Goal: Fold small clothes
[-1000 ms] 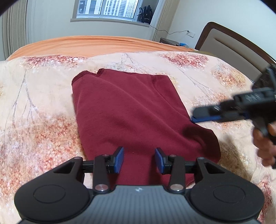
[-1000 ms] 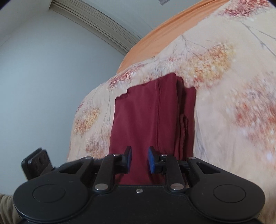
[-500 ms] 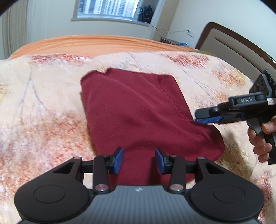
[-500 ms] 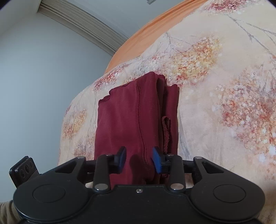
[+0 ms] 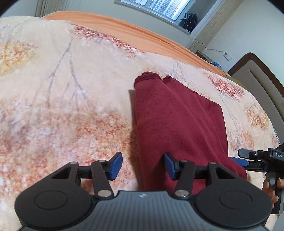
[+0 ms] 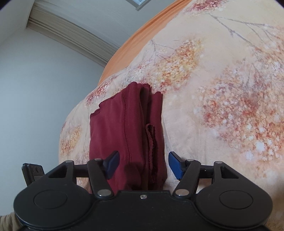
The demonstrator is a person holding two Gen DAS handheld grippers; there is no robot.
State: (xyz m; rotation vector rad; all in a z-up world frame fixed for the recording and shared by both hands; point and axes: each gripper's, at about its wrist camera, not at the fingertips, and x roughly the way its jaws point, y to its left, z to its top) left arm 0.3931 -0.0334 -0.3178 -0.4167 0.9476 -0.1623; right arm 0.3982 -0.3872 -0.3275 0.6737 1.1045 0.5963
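A dark red folded garment [image 5: 177, 124] lies flat on the floral blanket [image 5: 62, 97]. My left gripper [image 5: 142, 168] hovers over its near left edge, jaws opening, one blue pad over the blanket and the other over the cloth, gripping nothing. In the right wrist view the same garment [image 6: 124, 133] shows its layered side folds and a small loop. My right gripper [image 6: 143, 165] straddles that near end with jaws opening, pads clear of the fabric. At the right edge of the left wrist view, the right gripper [image 5: 248, 162] reaches the garment's corner.
Beyond the blanket [image 6: 221, 88] lies an orange sheet [image 5: 124, 26]. A brown headboard [image 5: 262, 80] stands at the right, a window [image 5: 159, 7] behind. A person's hand [image 5: 271, 188] holds the right gripper's handle. Curtain folds [image 6: 71, 33] hang at the wall.
My left gripper slid left, so the garment now sits right of centre, and rolled. Both grippers' jaws have widened, the right one most. The right gripper came lower over the garment's end.
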